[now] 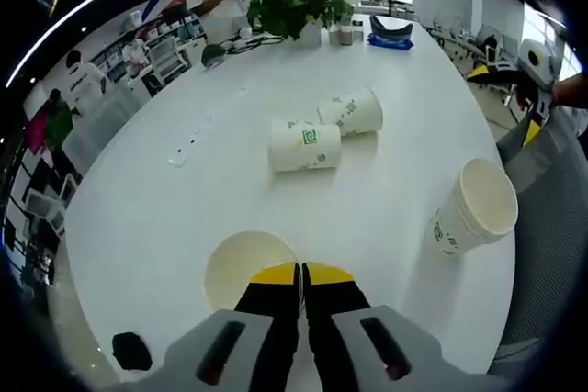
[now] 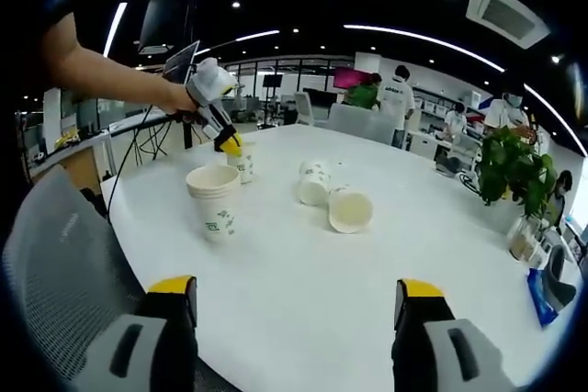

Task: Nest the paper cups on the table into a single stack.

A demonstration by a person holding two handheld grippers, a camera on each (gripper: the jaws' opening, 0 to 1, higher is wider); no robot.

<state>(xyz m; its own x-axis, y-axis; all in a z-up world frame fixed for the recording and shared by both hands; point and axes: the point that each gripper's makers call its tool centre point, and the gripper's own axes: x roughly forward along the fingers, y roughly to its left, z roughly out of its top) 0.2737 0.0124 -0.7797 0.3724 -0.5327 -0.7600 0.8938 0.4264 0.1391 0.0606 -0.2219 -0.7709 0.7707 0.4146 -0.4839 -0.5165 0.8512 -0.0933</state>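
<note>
Table [image 1: 184, 199] — smooth white top, slight sheen, soft reflections of the ceiling lights. Paper cups [image 1: 304, 145] — matt white paper with green print; the upright one [image 1: 472, 208] shows a plain cream inside and a rolled rim. Left gripper [image 1: 300, 274]: glossy yellow pads on matt black fingers, grey plastic body. Right gripper [image 2: 299, 300]: same finish. Chair back [image 2: 55, 254] is grey woven mesh. Plant [image 1: 296, 5] leaves look glossy.

On the table [image 1: 165, 218], the upright cup stack [image 2: 214, 201] is the landmark. Two tipped cups [image 2: 333, 197] lie well right of it, touching. A single cup [image 2: 243, 162] stands just behind it. A potted plant [image 2: 508, 164] sits far right.
</note>
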